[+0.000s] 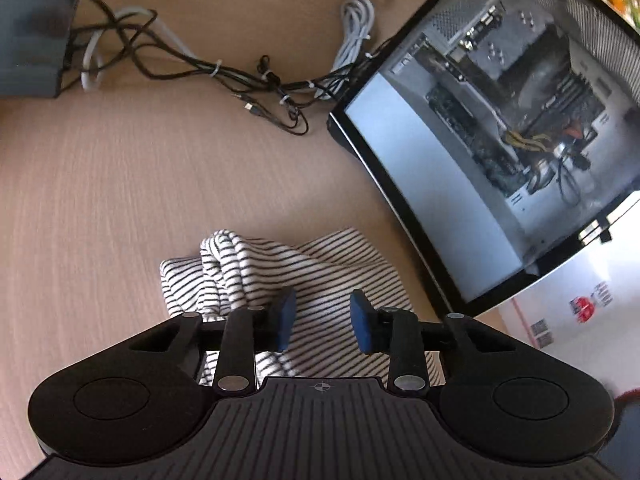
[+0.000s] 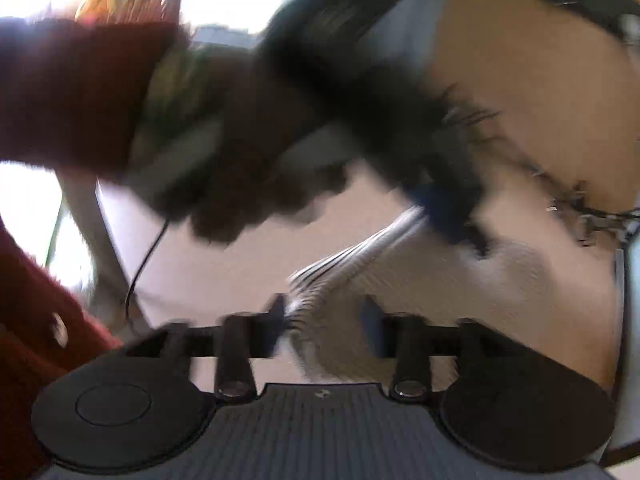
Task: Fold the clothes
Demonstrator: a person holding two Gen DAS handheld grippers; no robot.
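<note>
- Left gripper: jaws apart, blue pads clear of the cloth below; nothing held.
- Striped top: bunched on the table, just ahead of and under the left jaws, one fold heaped up on its left side. Not flat, so far from folded.
- Right gripper: view badly blurred. Jaws stand apart; a striped strip of the top runs between them, close to the left pad. No pinch visible, so I read it as released.
- Beyond that in the right view: the left gripper and the hand holding it, red sleeve; blur hides whether it touches the cloth.
- Far side of the table: PC case close to the top's right edge, loose cables further back.
- Risks: with neither gripper holding, the heaped fold can slump and undo the shape. A wide sweep to spread the top could hit the case or snag cables. The two grippers sit close, so a collision is possible.
</note>
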